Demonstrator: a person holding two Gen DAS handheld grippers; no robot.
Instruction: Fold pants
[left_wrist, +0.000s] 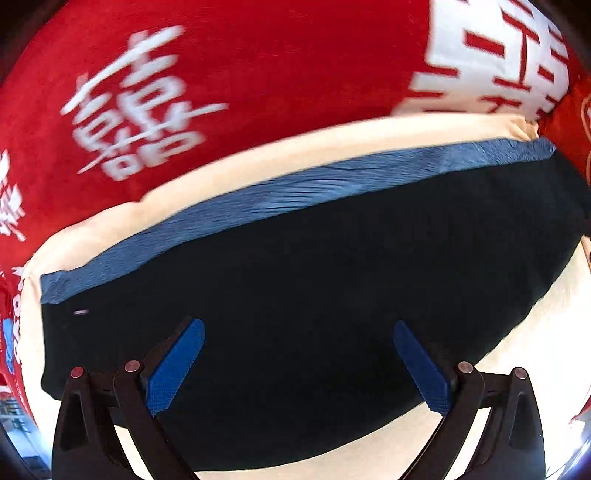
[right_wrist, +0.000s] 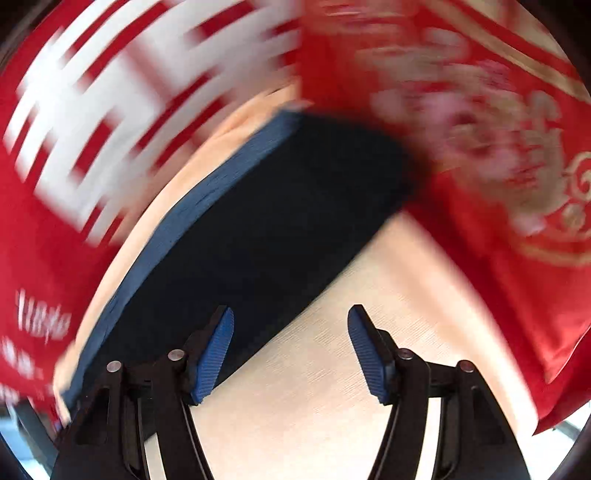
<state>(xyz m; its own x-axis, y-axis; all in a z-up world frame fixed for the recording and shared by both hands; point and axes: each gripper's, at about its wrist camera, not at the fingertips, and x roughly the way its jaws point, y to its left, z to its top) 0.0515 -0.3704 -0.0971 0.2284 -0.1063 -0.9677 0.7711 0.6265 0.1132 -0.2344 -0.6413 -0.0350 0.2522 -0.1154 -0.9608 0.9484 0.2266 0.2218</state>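
The pants (left_wrist: 314, 295) are seen lying flat on a cream cloth (left_wrist: 258, 147). They are dark, almost black, and are folded into a long bundle. A blue band (left_wrist: 295, 184) runs along the far edge of the pants. Past the cream cloth, a red cloth (left_wrist: 258, 55) with white writing is spread out.

In the left wrist view, the left gripper (left_wrist: 299, 365) is held wide open over the pants. Nothing is held between its blue pads (left_wrist: 177, 365). Whether the pads touch the pants cannot be told. The near edge of the pants is seen low in this view, with cream cloth below it.

In the right wrist view, the picture is badly blurred at the top and sides. The right gripper (right_wrist: 291, 354) is held wide open too, and nothing is gripped in it. Its left pad (right_wrist: 212, 358) is seen over the near edge of the pants (right_wrist: 258, 221). Its right pad (right_wrist: 369, 358) is seen over bare cream cloth (right_wrist: 332, 369), well apart from the pants. A red cloth with a gold pattern (right_wrist: 517, 184) is seen just beside the far end of the pants.
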